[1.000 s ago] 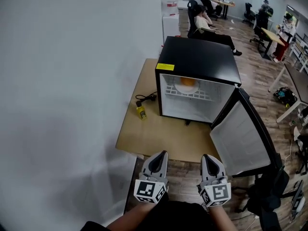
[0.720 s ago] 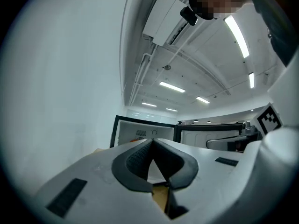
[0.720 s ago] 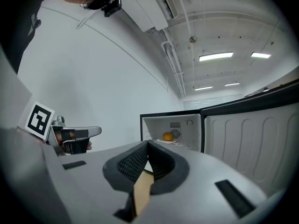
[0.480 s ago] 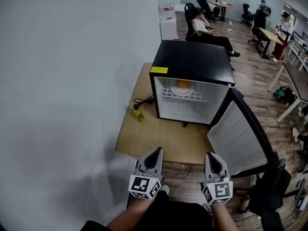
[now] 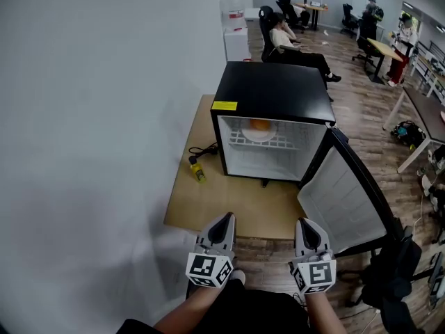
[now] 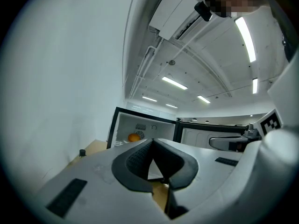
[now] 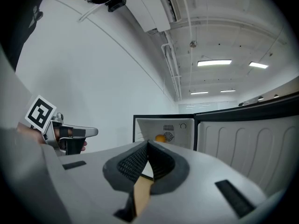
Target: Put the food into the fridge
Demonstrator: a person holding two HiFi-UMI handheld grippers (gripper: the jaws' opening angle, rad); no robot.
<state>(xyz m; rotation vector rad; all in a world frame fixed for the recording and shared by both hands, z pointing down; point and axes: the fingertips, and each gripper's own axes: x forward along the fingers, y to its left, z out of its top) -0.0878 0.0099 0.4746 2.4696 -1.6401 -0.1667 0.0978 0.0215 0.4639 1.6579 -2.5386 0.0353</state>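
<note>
1. The orange (image 5: 259,124) lies on a white plate (image 5: 259,135) on the wire shelf (image 5: 268,144) in the upper part of the fridge (image 5: 274,89). It is well ahead of both pairs of fingers, about midway between their lines of aim.
2. The fridge is black with a white inside and stands open. Its door (image 5: 346,200) is swung out on the right gripper's side, with the white inner face showing. The door's near edge lies ahead of the right fingers and to their right.
3. The left gripper (image 5: 223,219) points toward the fridge. Its fingers are closed tip to tip with nothing between them.
4. The right gripper (image 5: 306,223) is held level with the left, near it but not touching. Its fingers are also pressed together at the tips on nothing.
5. A tan board (image 5: 208,204) carries the fridge. In the head view its near edge sits just ahead of both sets of fingertips.
6. A small yellow thing (image 5: 199,173) with a black cable lies on the board. It is ahead of the left fingers and to their left, beside the fridge's left wall.
7. A white wall (image 5: 90,117) runs along the left of the left gripper, and wood floor (image 5: 361,110) spreads to the right of the right one.
8. Far beyond the fridge, a person (image 5: 288,37) sits in a chair, with desks (image 5: 386,47) further off.
</note>
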